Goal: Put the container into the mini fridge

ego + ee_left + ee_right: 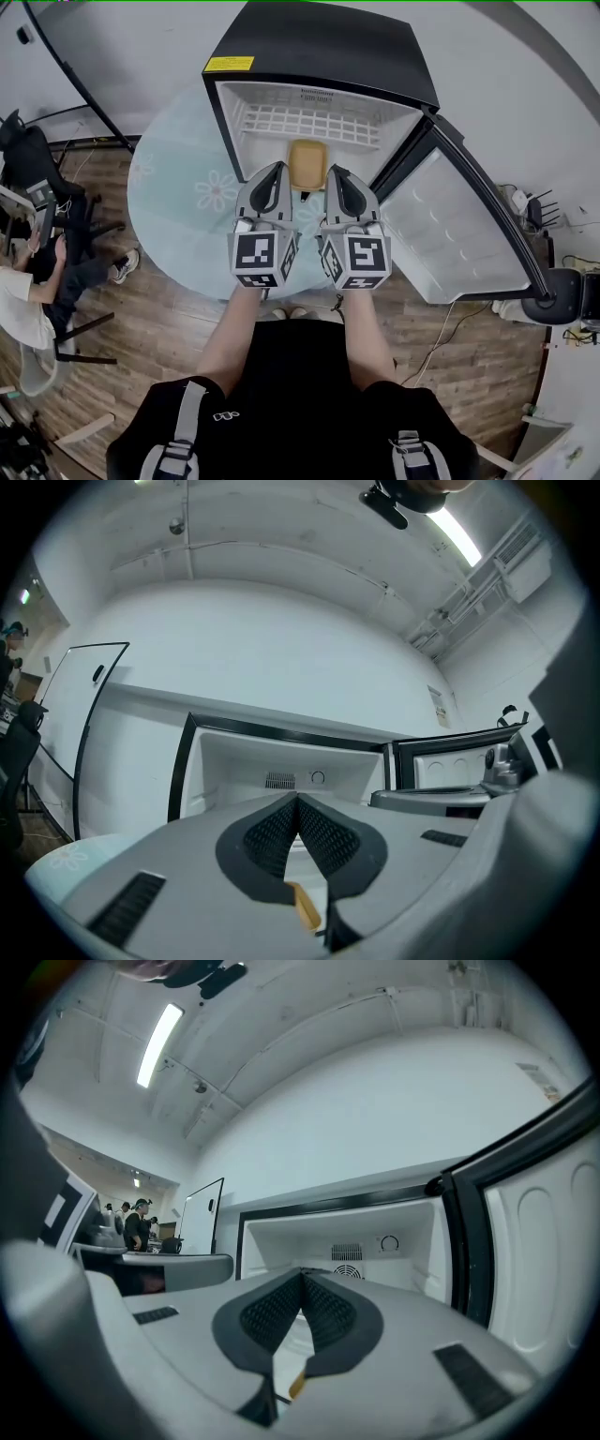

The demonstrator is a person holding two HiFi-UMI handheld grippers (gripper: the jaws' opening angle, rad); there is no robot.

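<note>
Left claw (pixel 297 799) and right claw (pixel 302 1274), both clenched tip to tip and apparently gripping nothing, point level into the open mini fridge (pixel 319 56). The tan container (pixel 307 161) sits inside under the wire shelf (pixel 309 122), at twelve o'clock between them. The door (pixel 459 225) stands open at three o'clock.
</note>
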